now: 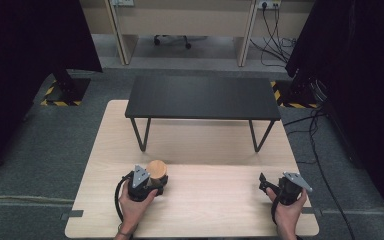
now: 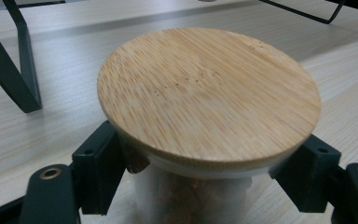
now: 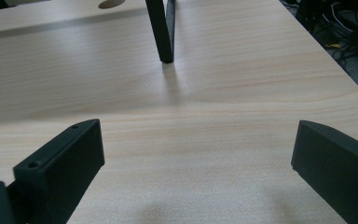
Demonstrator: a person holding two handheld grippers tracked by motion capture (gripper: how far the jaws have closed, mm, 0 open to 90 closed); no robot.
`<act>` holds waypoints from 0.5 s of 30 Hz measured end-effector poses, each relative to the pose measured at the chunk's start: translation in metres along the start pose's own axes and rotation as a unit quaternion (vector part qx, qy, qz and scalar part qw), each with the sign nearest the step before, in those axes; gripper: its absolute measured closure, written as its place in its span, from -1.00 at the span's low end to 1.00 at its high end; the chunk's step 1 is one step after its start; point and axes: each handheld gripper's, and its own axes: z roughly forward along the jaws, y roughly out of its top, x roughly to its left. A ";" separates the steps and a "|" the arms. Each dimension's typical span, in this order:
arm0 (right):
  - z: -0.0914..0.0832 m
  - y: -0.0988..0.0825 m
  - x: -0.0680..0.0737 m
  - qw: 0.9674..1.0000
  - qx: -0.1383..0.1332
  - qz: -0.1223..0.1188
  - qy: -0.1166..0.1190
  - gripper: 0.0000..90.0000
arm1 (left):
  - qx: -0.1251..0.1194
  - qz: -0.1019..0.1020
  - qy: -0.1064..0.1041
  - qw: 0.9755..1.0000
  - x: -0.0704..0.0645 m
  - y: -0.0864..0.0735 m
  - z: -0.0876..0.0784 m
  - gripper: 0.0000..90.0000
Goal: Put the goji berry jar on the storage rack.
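Bamboo-lidded jar (image 2: 209,100) stands upright on the counter (image 1: 215,200), near the black stand (image 1: 202,97), clamped just under its lid by your left gripper (image 1: 156,186); right gripper (image 1: 264,183), well apart from the jar, gapes empty.

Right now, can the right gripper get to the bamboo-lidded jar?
Probably yes: the right gripper is open and empty, with bare tabletop between it and the jar, though the left gripper already clamps the jar.

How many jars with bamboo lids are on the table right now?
1. The jar, capped by its bamboo lid, stands near the table's front left, clamped in the left gripper. Nothing more shows under the black bench.
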 end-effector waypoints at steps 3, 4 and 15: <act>0.000 0.000 0.000 1.000 0.000 0.001 0.000 -0.95 | 0.002 -0.002 0.004 1.000 -0.002 0.003 0.000 -0.44; 0.000 0.000 0.000 1.000 0.000 0.001 0.000 -0.95 | 0.004 -0.006 0.000 1.000 0.000 0.006 -0.001 -0.43; 0.000 0.000 0.002 1.000 0.003 -0.007 0.004 -0.94 | -0.043 -0.013 0.010 0.999 -0.005 0.060 -0.021 -0.43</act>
